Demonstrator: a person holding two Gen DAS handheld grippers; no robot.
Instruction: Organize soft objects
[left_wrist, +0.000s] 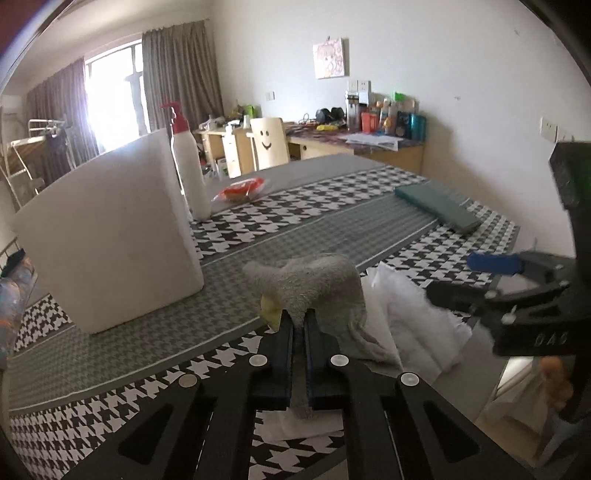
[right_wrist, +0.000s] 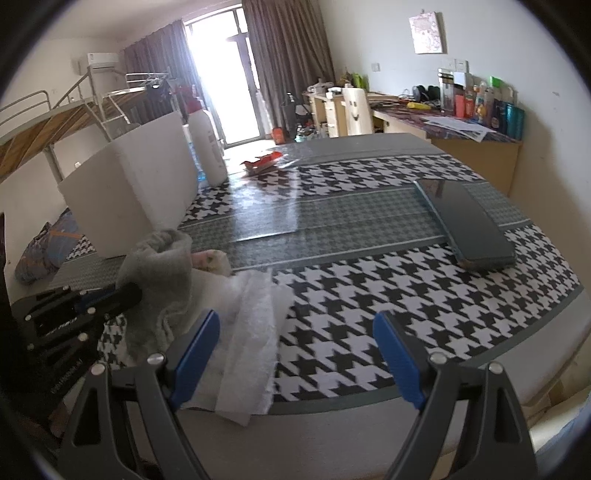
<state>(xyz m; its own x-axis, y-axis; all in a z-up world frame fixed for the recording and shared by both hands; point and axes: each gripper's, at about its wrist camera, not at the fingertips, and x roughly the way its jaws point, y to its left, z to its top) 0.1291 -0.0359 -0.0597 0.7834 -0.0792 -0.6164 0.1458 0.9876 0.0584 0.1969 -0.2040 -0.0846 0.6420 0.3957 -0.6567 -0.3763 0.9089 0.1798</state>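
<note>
A: What has the left gripper (left_wrist: 299, 325) got?

B: Its jaws are pressed together on a fold of the grey towel (left_wrist: 317, 288), which bunches up over the fingertips in a fuzzy hump near the front of the table (left_wrist: 369, 225). A bit of yellow cloth (left_wrist: 271, 312) pokes out beside it on the left.

A: And the other soft piece?

B: A white fluffy sheet (right_wrist: 251, 325) lies flat just to the right of the towel, touching it, with its near end hanging toward the table's front edge. The right gripper (right_wrist: 297, 354) hangs over that edge with its blue pads spread wide and nothing between them; its left pad sits above the sheet's corner.

A: Any room to move?

B: The checked tablecloth (right_wrist: 369, 295) is open in front of the right gripper, and the grey stripe (right_wrist: 332, 221) running across the middle is bare too. The table's right edge drops away near the dark green case (right_wrist: 465, 229).

A: What stands around it?

B: On the left, just behind the towel, a big white foam box (left_wrist: 110, 236) stands upright and blocks that side. Behind it is a white bottle with a red pump (left_wrist: 188, 170), then a red packet (left_wrist: 240, 188) lying further back. The dark green case lies well apart, far right. Beyond the table are a wooden chair with a smiley face (left_wrist: 269, 142) and a cluttered desk (left_wrist: 354, 142) by the wall.
</note>
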